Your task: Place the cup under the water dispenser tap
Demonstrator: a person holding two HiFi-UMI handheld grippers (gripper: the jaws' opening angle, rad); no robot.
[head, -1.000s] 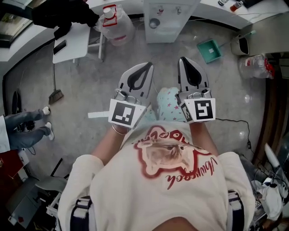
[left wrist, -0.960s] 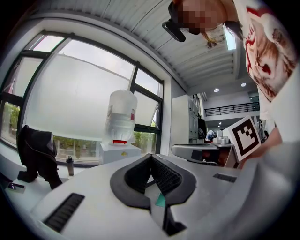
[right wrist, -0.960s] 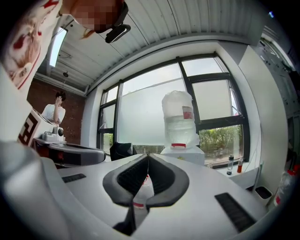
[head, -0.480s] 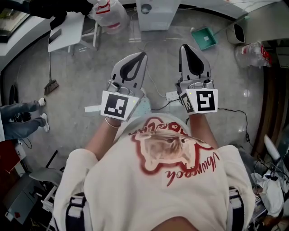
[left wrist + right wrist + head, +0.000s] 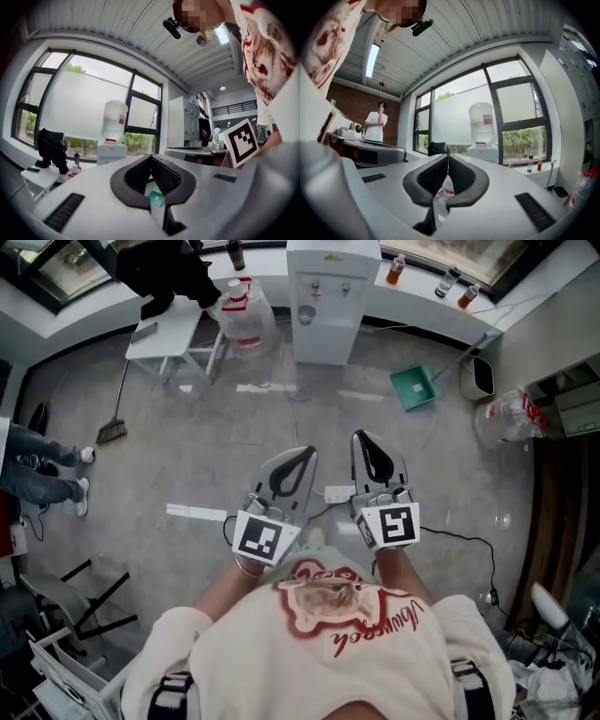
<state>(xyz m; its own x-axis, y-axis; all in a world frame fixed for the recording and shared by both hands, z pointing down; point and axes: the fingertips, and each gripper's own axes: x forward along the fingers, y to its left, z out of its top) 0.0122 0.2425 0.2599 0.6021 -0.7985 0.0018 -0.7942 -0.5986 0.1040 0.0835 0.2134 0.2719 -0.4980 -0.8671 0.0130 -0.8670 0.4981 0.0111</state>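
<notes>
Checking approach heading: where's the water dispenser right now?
Head view, top centre: the water dispenser stands against the window counter, with a spare water jug at its left and a green dustpan on the floor to its right.

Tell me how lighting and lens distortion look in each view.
Head view: evenly lit and sharp, fisheye bowing the edges, glare on the floor before the water dispenser. Left gripper view: window blown out white, black vignette corners. Right gripper view: same backlit window and vignette.
</notes>
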